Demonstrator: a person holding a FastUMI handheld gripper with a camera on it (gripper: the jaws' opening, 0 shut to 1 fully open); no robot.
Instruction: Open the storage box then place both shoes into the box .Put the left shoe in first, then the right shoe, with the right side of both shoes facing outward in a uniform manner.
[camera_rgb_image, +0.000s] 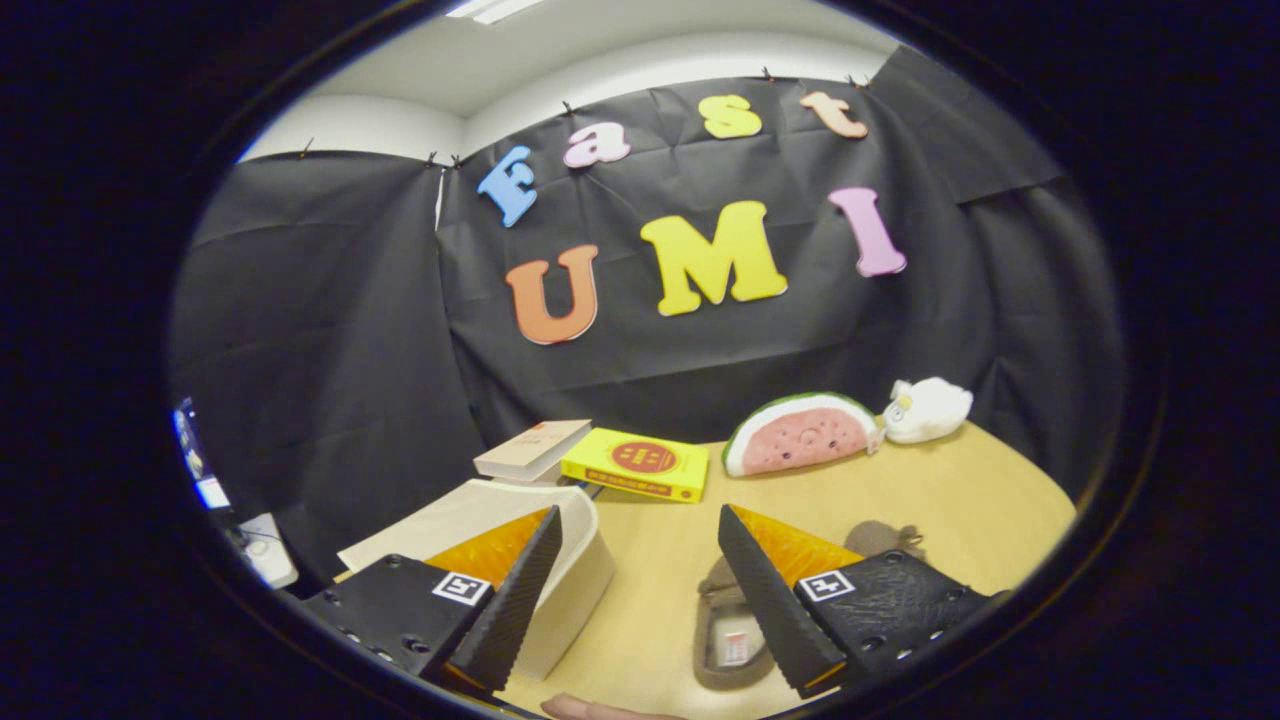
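Observation:
My gripper (640, 575) hangs above the wooden table (960, 500), its fingers wide apart with nothing between them. A cream storage box (570, 570) sits under and just beyond the left finger (520, 590), its lid (440, 525) lying flat on top. One brownish-grey shoe (730, 640) lies on the table beside the right finger (770, 600), its insole showing. A second shoe (885, 540) peeks out beyond the right finger, mostly hidden by it.
Beyond the box lie a pale book (530, 450) and a yellow book (637, 463). A watermelon-slice plush (800, 432) and a white plush toy (928, 408) rest near the table's far edge. A person's finger (590, 708) shows at the near edge.

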